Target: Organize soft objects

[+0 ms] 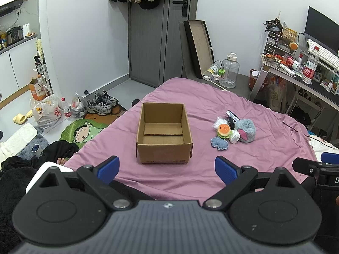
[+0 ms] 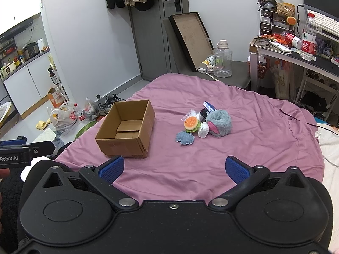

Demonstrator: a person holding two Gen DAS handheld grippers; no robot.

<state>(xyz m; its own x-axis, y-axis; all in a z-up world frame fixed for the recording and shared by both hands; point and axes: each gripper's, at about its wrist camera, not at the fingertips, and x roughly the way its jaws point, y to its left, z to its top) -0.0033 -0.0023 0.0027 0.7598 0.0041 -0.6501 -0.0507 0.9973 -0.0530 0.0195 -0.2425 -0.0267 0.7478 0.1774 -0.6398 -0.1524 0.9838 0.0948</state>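
Gaping wide and holding nothing, the left gripper (image 1: 167, 170) and right gripper (image 2: 174, 169) hover low in frame; soft toys (image 2: 203, 123) lie mid-frame, right of the cardboard box (image 2: 127, 127).

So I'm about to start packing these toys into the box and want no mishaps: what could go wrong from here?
The toys lie in a tight touching cluster, so closing on the burger plush may drag the white pouch along. The cardboard box sits unheld on the soft purple bedspread, near its left edge; a nudge could shift it.
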